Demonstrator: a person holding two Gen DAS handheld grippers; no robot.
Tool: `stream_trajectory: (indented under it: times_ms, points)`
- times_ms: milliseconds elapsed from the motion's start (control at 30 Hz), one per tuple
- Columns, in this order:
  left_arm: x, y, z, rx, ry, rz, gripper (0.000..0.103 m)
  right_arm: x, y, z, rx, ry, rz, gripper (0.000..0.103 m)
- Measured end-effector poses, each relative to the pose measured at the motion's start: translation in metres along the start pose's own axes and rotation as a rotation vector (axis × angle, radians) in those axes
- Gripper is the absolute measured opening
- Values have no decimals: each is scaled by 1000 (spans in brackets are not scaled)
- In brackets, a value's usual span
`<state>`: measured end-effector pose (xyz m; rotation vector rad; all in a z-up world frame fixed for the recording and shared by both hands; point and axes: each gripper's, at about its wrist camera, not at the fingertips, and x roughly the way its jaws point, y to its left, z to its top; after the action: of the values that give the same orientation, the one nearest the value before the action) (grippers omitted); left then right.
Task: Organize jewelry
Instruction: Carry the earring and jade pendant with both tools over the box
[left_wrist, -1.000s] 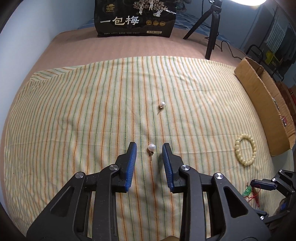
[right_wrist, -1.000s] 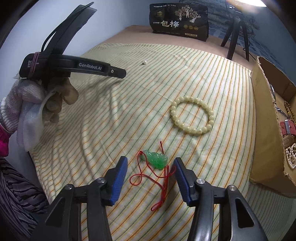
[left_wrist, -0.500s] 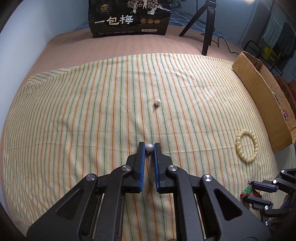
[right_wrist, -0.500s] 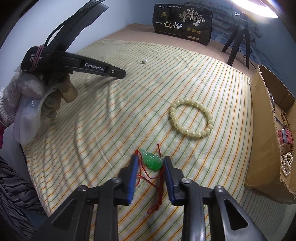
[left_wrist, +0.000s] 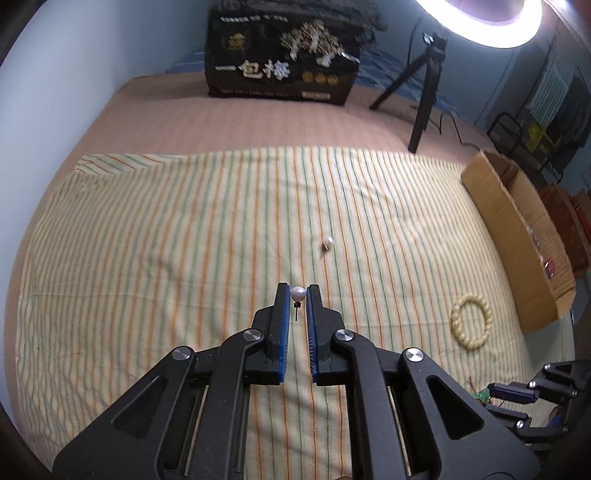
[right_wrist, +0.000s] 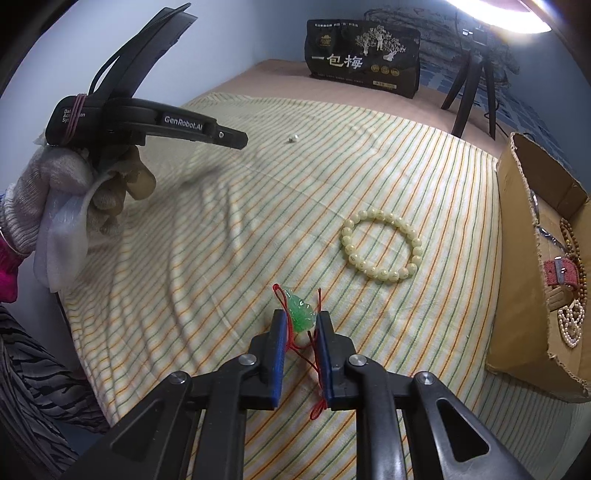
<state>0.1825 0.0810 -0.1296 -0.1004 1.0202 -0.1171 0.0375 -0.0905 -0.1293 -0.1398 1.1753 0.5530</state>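
My left gripper (left_wrist: 297, 293) is shut on a pearl earring (left_wrist: 297, 294) and holds it above the striped cloth (left_wrist: 184, 240); its pin hangs down between the pads. A second pearl earring (left_wrist: 328, 242) lies on the cloth farther off, also small in the right wrist view (right_wrist: 293, 139). My right gripper (right_wrist: 301, 319) is shut on a green jade pendant (right_wrist: 302, 311) with a red cord (right_wrist: 317, 373) trailing below. A cream bead bracelet (right_wrist: 382, 249) lies on the cloth ahead of it, also in the left wrist view (left_wrist: 472, 320).
An open cardboard box (right_wrist: 532, 266) at the right edge holds several necklaces and a red strap. A black snack bag (left_wrist: 282, 70) and a tripod (left_wrist: 424, 85) stand at the back. The left gripper's body and gloved hand (right_wrist: 85, 177) fill the right view's left.
Both grippers closed from open onto their items, the left on the pearl earring, the right on the green pendant. Both have since lifted off the cloth with them.
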Motion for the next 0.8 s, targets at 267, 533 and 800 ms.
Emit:
stream_trajectory:
  times_ms: [267,533,800]
  points:
    - [-25,3,11,-32,-63,-10,7,-27,-3,8,26,-63,20,14]
    - [-52,-24,23,-3,-132,-61,7,-64,-19,20,64,-151,7,14]
    - [-72,-70,31,52,-178,-135,7,-102,-61,31,151,-250,-37,14]
